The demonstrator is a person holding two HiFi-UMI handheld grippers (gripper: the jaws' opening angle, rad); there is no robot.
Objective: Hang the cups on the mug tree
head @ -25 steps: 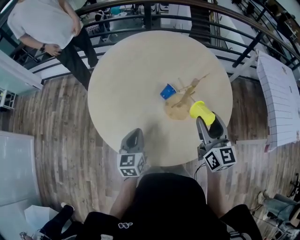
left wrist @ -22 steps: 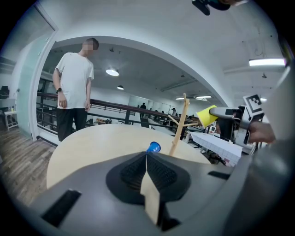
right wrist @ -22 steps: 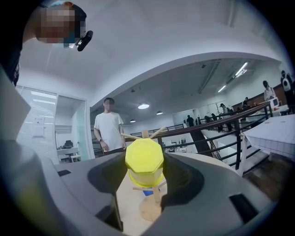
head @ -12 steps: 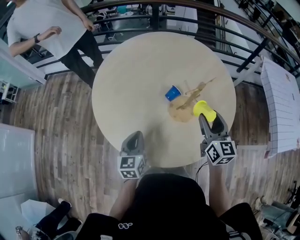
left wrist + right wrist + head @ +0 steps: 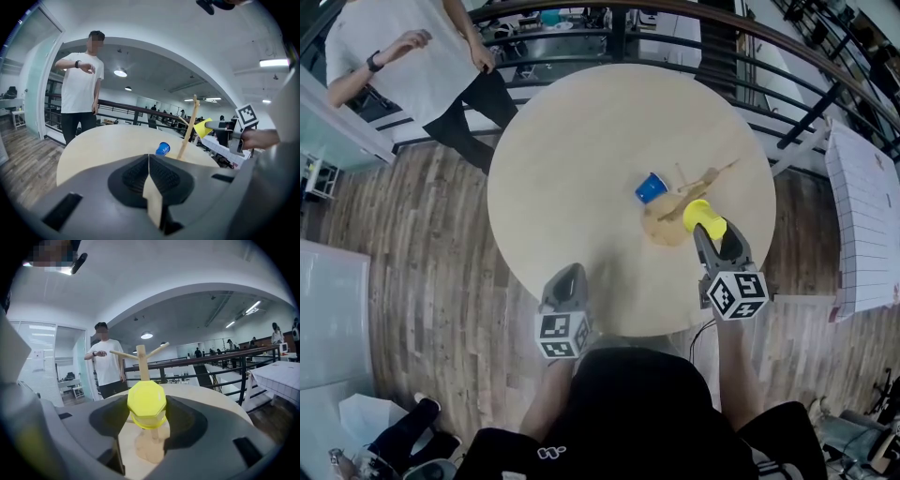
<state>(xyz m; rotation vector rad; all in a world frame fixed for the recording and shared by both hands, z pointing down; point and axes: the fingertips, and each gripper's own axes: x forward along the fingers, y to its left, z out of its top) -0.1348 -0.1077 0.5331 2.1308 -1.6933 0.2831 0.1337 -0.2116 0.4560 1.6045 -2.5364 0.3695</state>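
Right tongs [image 5: 710,231], near level, grip yellow cup [image 5: 701,216] by mug tree [image 5: 662,228]; left tongs [image 5: 571,272] closed.

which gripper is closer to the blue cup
Right. The right gripper, holding the yellow cup, is right of the blue cup at the mug tree; the left gripper is at the table's near edge.

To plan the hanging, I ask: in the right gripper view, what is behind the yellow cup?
Behind the yellow cup stands the mug tree: its post top and two branches show above the cup, its base below. The cup covers the post's middle part.
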